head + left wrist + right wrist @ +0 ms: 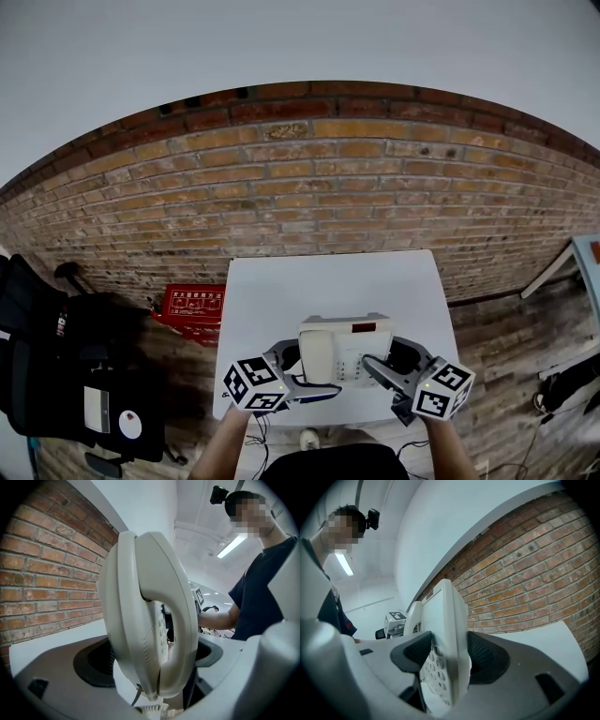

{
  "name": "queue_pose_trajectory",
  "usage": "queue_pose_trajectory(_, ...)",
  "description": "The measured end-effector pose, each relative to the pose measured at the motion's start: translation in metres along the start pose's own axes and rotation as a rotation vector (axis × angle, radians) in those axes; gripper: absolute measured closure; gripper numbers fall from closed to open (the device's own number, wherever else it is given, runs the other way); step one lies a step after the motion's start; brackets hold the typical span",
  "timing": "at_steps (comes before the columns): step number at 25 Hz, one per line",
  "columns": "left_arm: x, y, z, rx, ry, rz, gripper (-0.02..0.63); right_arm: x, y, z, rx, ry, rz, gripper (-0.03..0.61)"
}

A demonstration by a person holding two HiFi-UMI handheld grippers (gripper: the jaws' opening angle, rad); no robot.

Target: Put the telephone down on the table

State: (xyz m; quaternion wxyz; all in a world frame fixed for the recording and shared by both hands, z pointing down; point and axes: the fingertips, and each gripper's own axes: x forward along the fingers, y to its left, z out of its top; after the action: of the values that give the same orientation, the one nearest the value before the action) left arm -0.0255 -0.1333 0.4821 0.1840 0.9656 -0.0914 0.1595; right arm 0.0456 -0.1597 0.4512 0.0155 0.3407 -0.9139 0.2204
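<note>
A cream desk telephone [345,349] with its handset [317,357] on the cradle is held over the near part of the white table [328,286]. My left gripper [298,364] is shut on the phone's handset side, and my right gripper [386,364] is shut on its other side. In the left gripper view the telephone [140,620] stands edge-on between the black pads [93,663], with a coiled cord [152,709] below. The right gripper view has the keypad side of the telephone [449,634] clamped between pads [487,658]. I cannot tell whether the phone touches the table.
A brick wall [309,187] runs behind the table. A red box [192,305] lies on the wooden floor at the table's left, and a black chair with bags [66,366] stands further left. Dark cables [567,384] lie on the floor at right.
</note>
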Motion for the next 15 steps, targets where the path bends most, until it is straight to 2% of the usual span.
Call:
queue_pose_trajectory(5, 0.014, 0.020, -0.004, -0.055, -0.003, 0.014, 0.140, 0.012, -0.023, -0.003, 0.015, 0.031, 0.015, 0.345)
queue_pose_trajectory(15, 0.049, 0.057, -0.026, -0.106, 0.080, 0.008, 0.138, 0.025, -0.073, -0.030, 0.090, 0.104, 0.015, 0.345)
